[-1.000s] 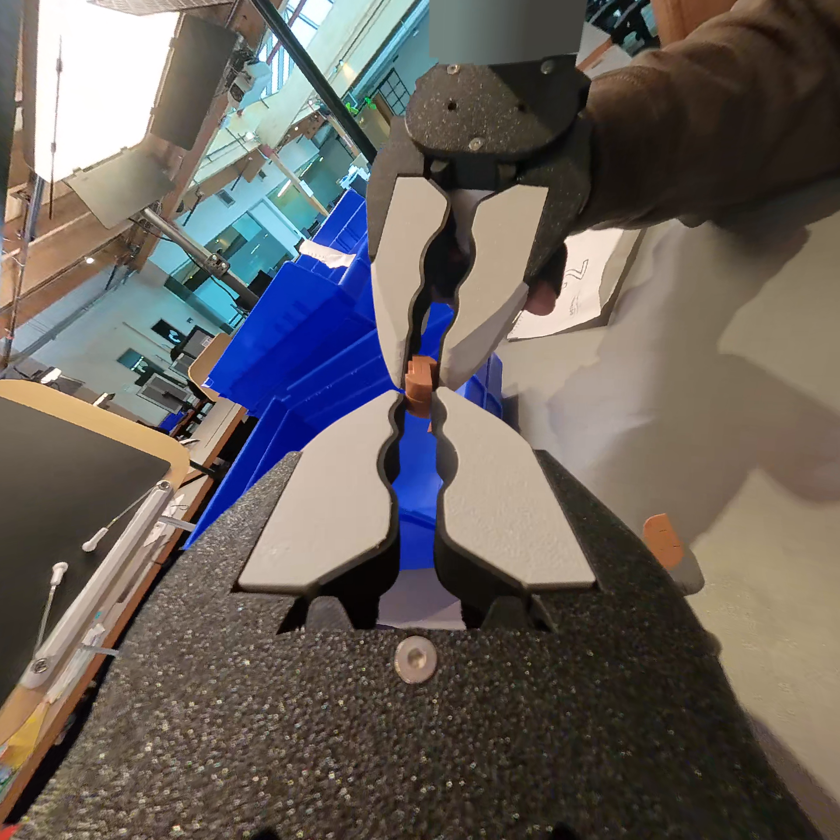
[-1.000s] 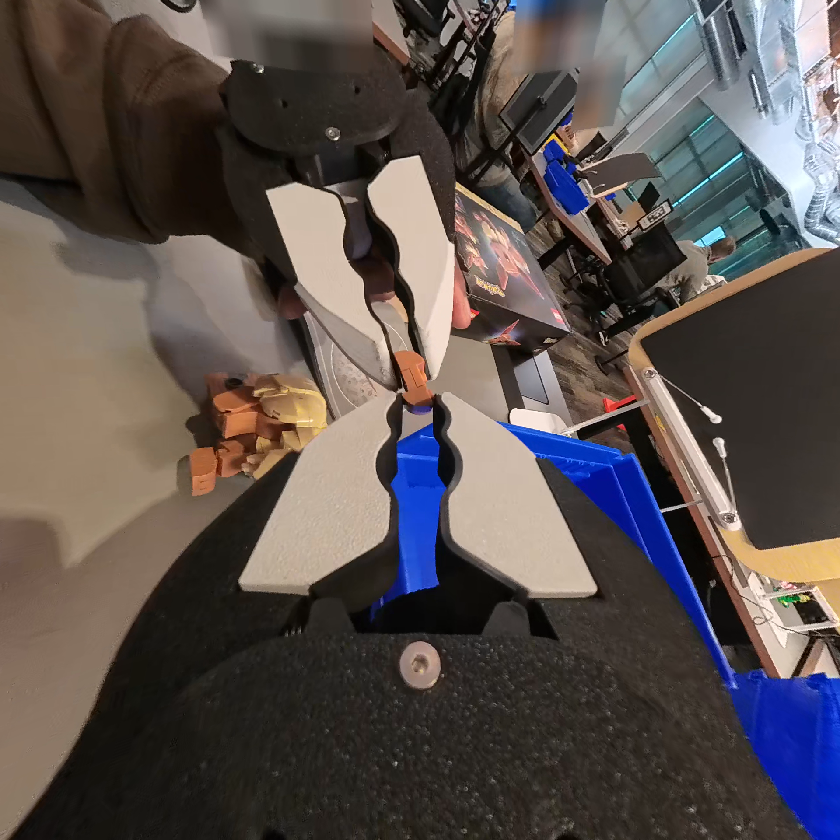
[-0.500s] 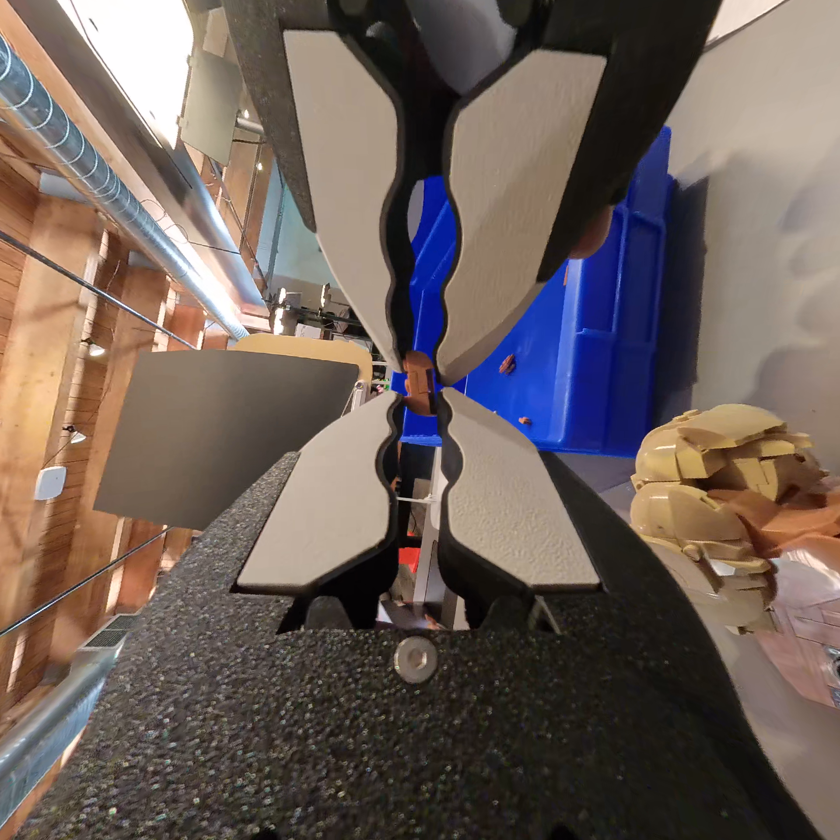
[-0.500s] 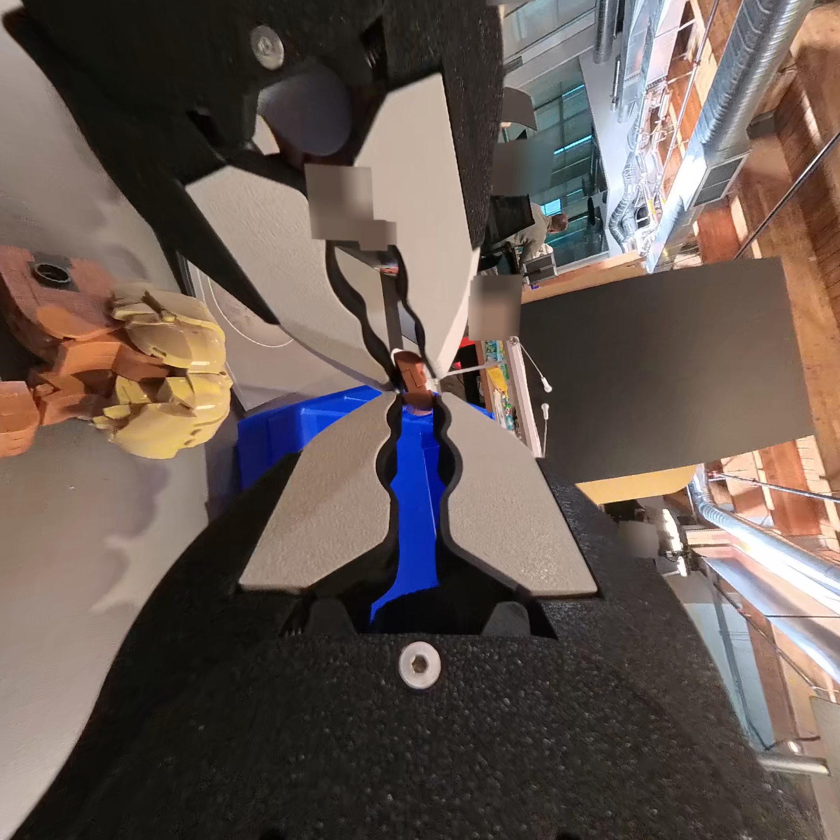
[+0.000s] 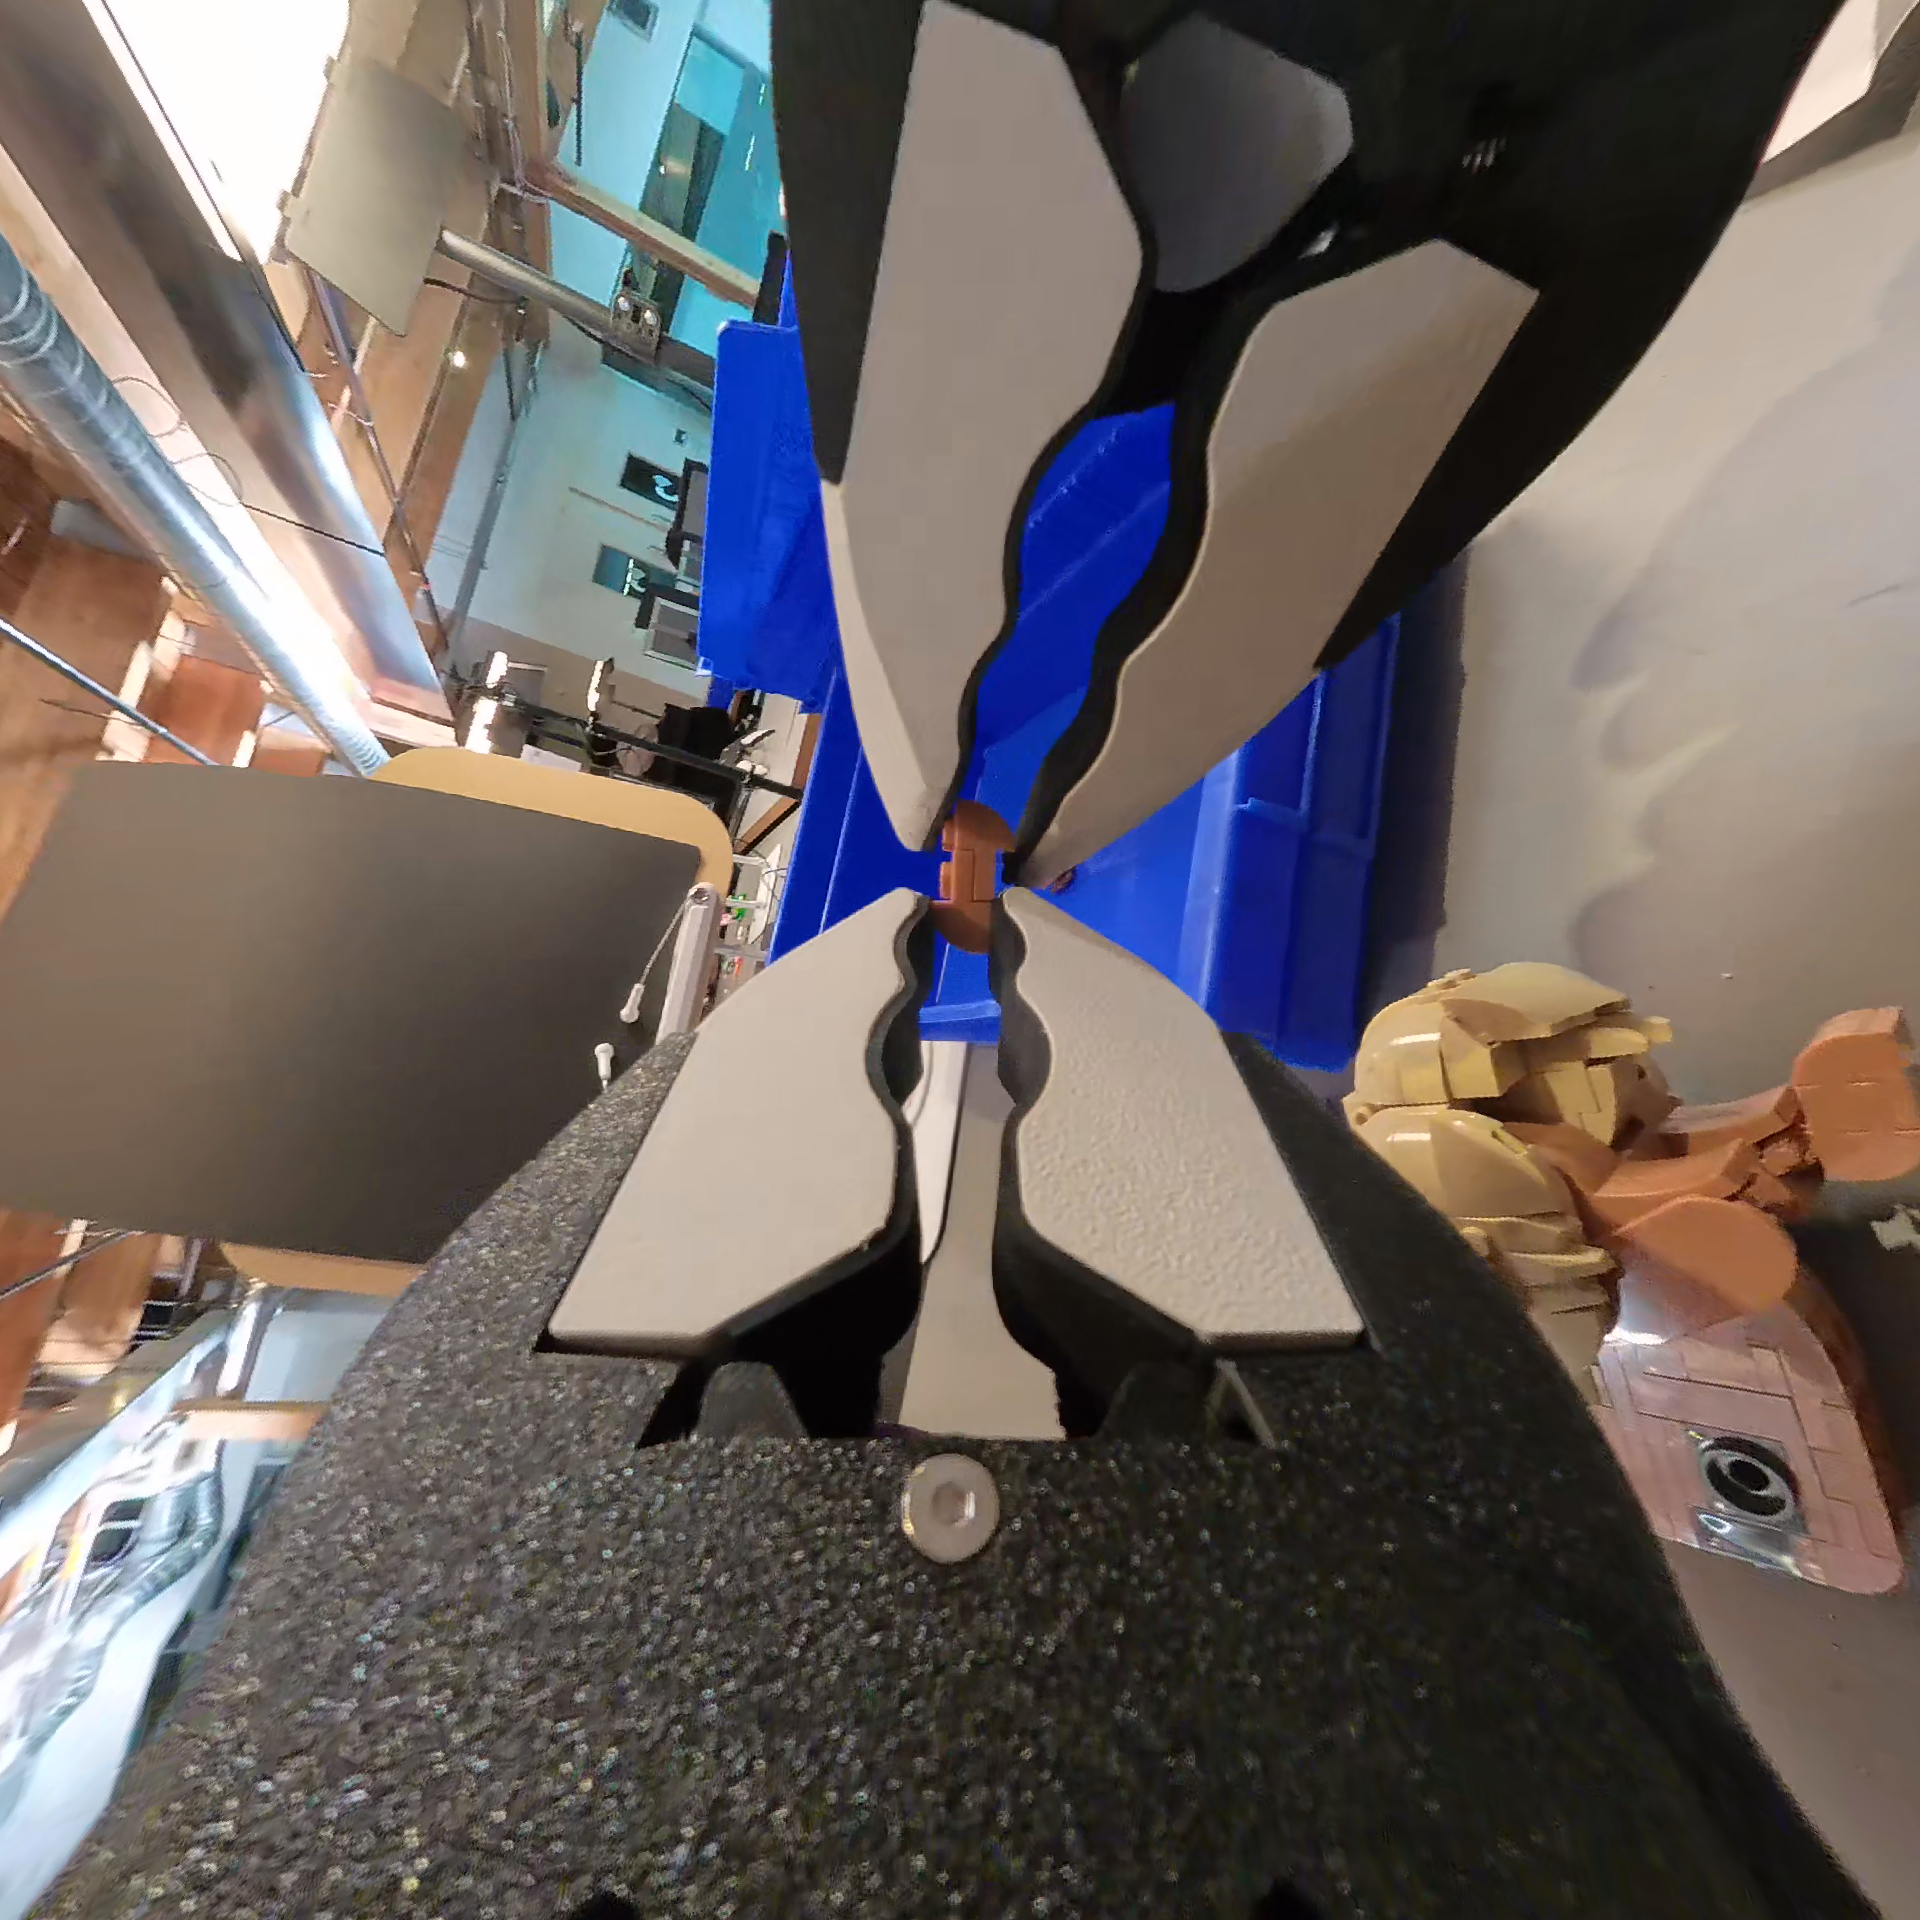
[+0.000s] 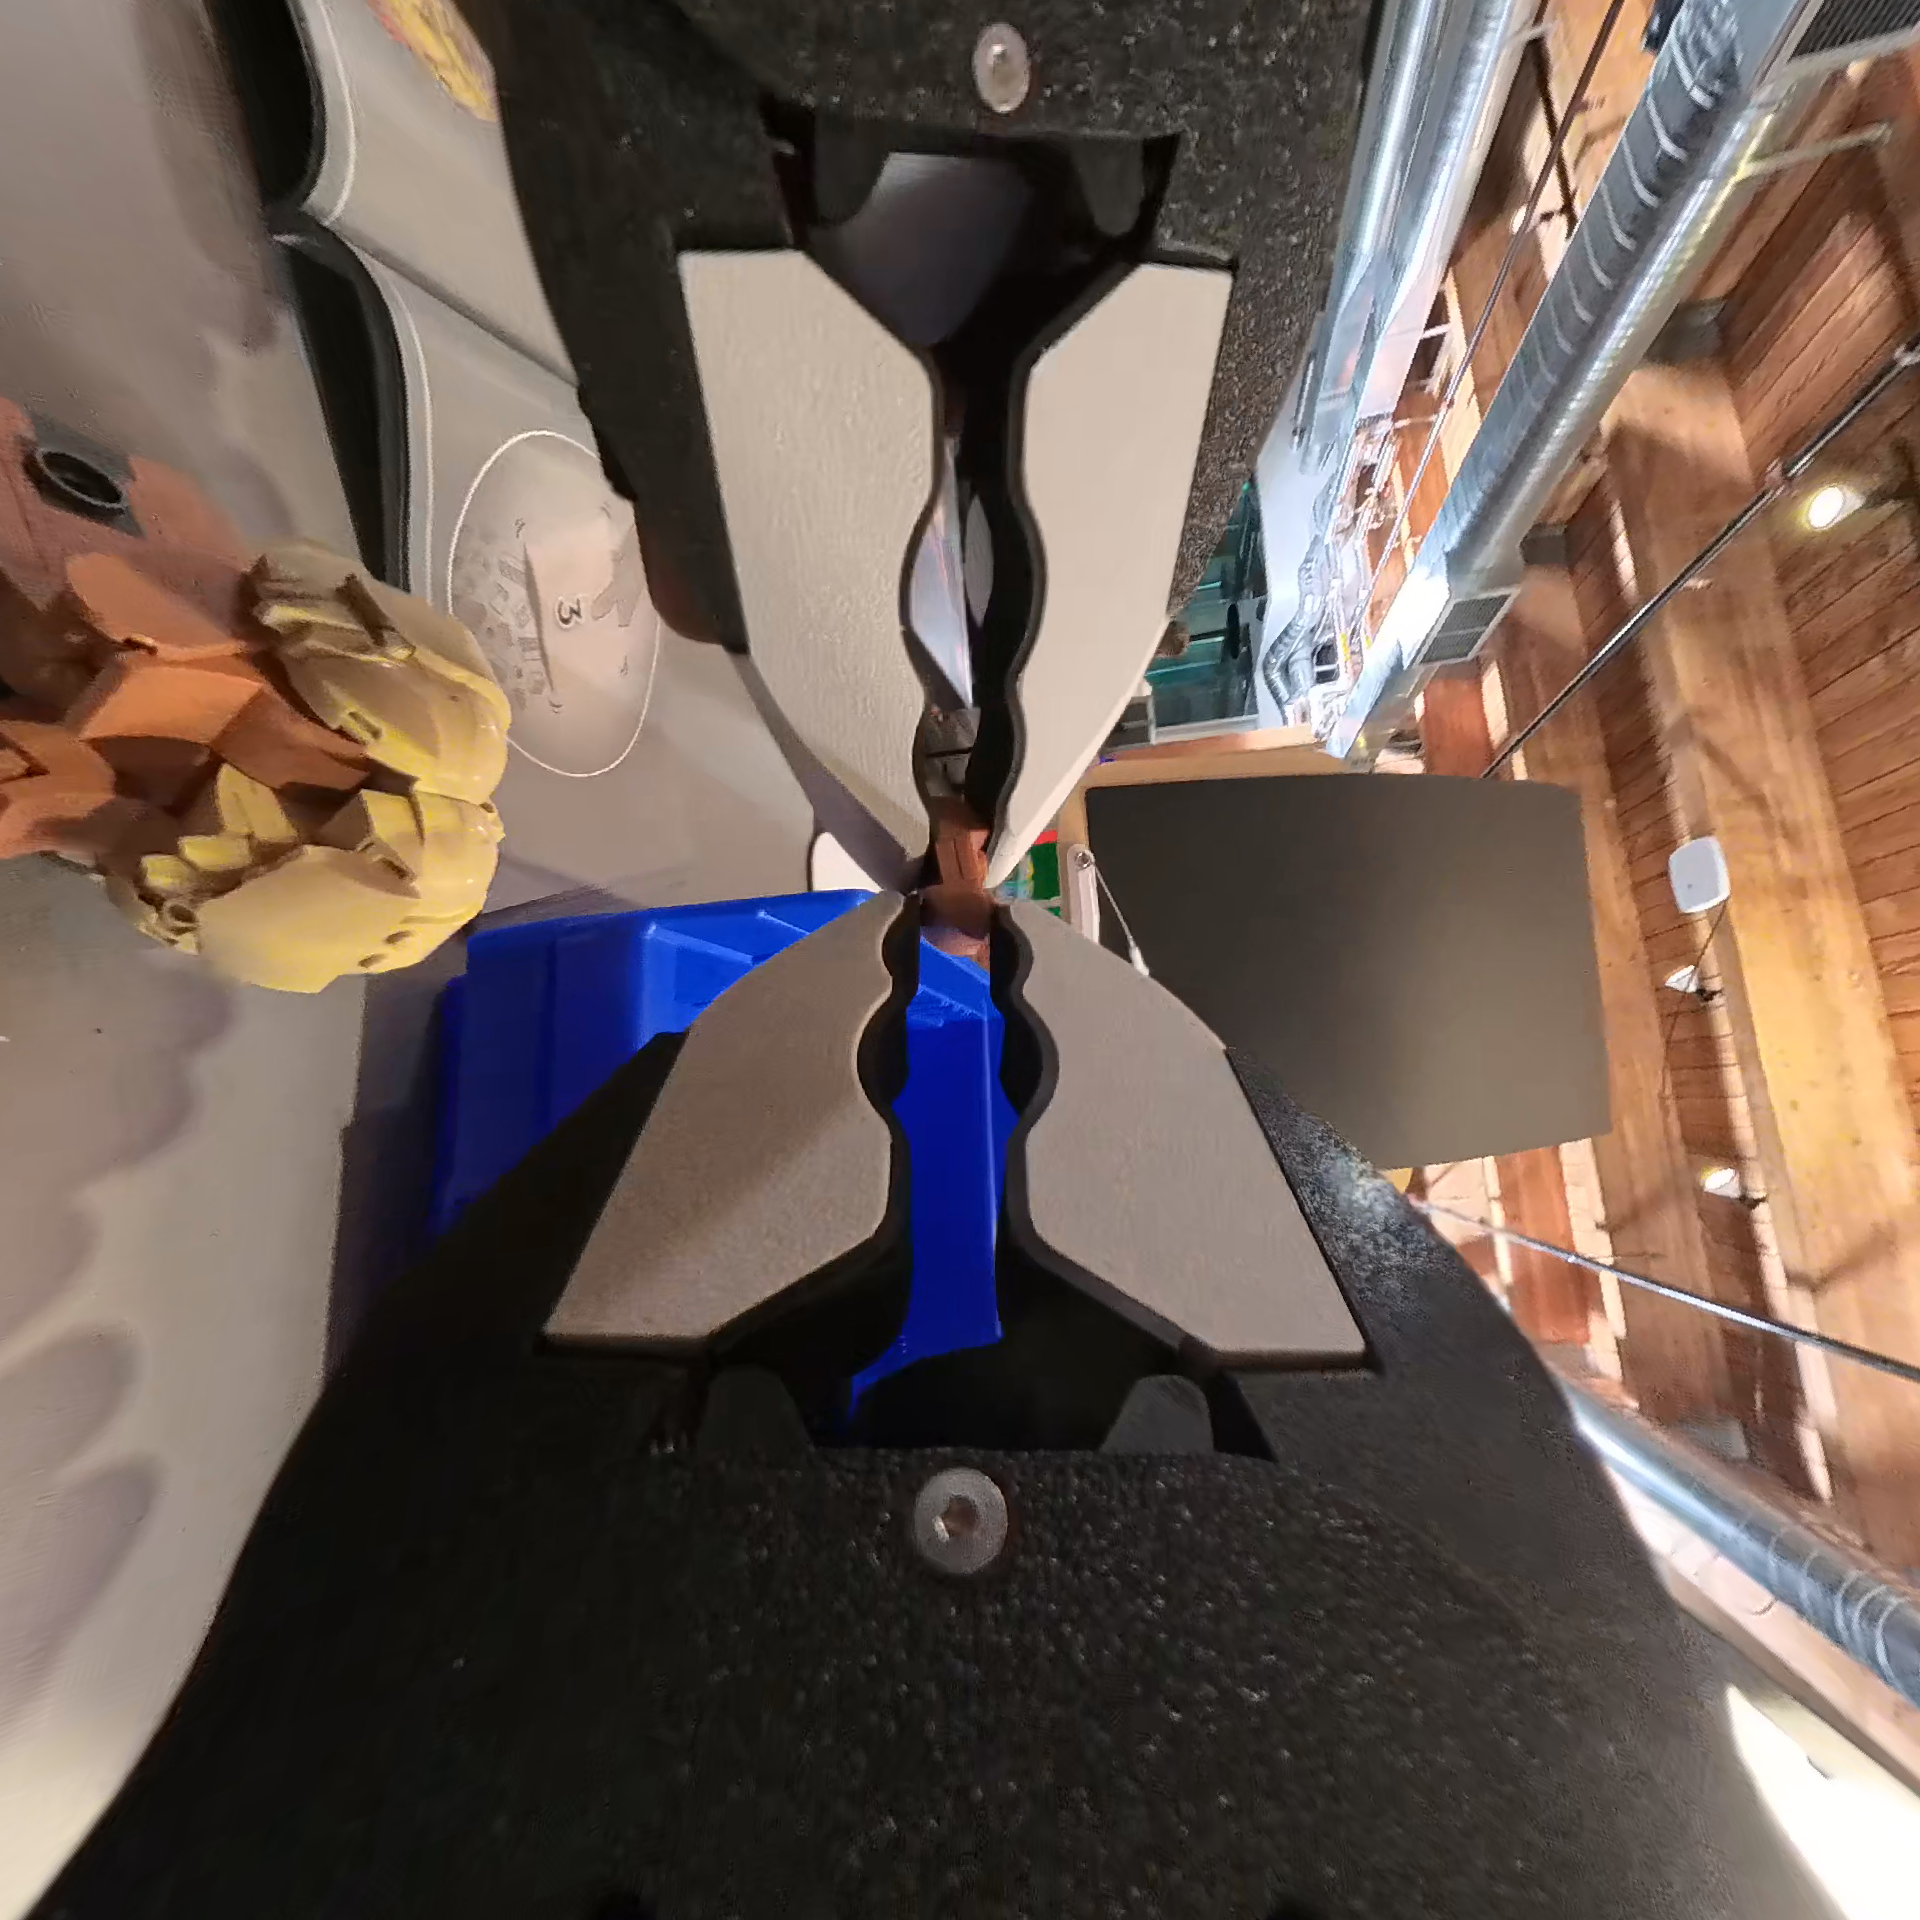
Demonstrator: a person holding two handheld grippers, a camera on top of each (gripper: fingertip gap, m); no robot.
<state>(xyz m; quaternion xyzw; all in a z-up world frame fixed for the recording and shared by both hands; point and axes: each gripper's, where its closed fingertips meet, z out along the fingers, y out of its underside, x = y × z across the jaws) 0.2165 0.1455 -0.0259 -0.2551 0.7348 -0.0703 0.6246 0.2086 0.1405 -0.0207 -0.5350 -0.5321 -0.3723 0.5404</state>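
Pose: the left gripper (image 5: 961, 909) and the right gripper (image 6: 956, 904) meet tip to tip, nose-on, both rolled so the grey table surface (image 5: 1714, 727) runs down one side of each view.

Grip state: both sets of fingers are clamped on one small brown plastic brick assy (image 5: 971, 868), L gripper on its near rounded end, R gripper on the far end. Pads of each press its sides; only a narrow slot stands between the fingertips. In the R wrist view the same assy (image 6: 961, 868) sits pinched at the tips.

Location: the assy is held in the air in front of the blue plastic storage bin (image 5: 1247, 831).

Clearance: a tan and brown brick-built figure (image 5: 1558, 1143) lies on the table near the bin corner, apart from both grippers. A black board with pale wood edge (image 5: 312, 987) stands beyond the table edge, on the opposite side.
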